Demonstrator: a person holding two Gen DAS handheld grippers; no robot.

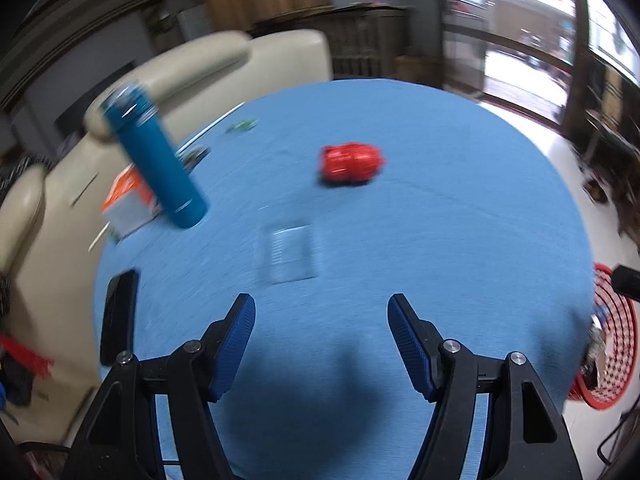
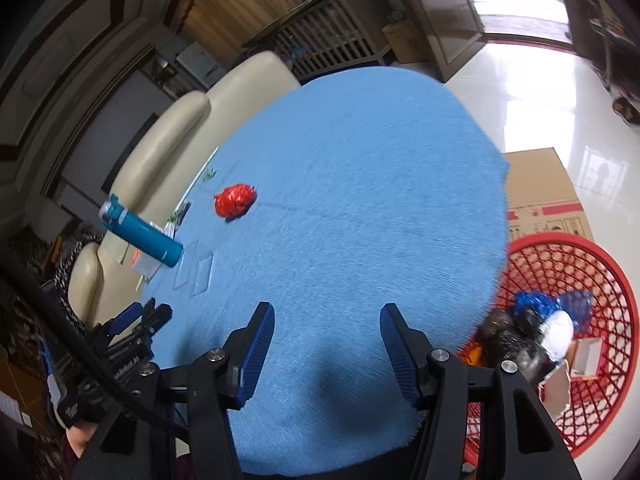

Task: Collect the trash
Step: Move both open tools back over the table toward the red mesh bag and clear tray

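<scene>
Left wrist view, blurred: a round table under a blue cloth (image 1: 440, 208) fills the frame. The left gripper (image 1: 322, 312) hangs above the near part of the cloth, fingers spread, nothing between them. A crumpled red wrapper (image 1: 351, 163) lies past the table's middle. Nearer lies a clear plastic packet (image 1: 289, 254), flat on the cloth. At the left edge stands a teal bottle (image 1: 154, 156), with an orange-and-white box (image 1: 129, 204) just behind it and a black phone (image 1: 118, 316) near the rim. A cream sofa (image 1: 192, 76) curves around the far left side; a bright doorway opens at top right. A red mesh basket (image 1: 612, 340) sits on the floor to the right. Right wrist view, sharper: the right gripper (image 2: 327, 320) also hangs above the near cloth (image 2: 360, 200), fingers spread and empty. The red wrapper (image 2: 235, 200) lies left of centre, the teal bottle (image 2: 140, 236) at the left edge. The left gripper (image 2: 140, 316) shows at lower left. The red basket (image 2: 592, 264) stands on glossy white tile beside the table, holding blue, white and dark scraps; a cardboard box (image 2: 540, 184) lies behind it.
</scene>
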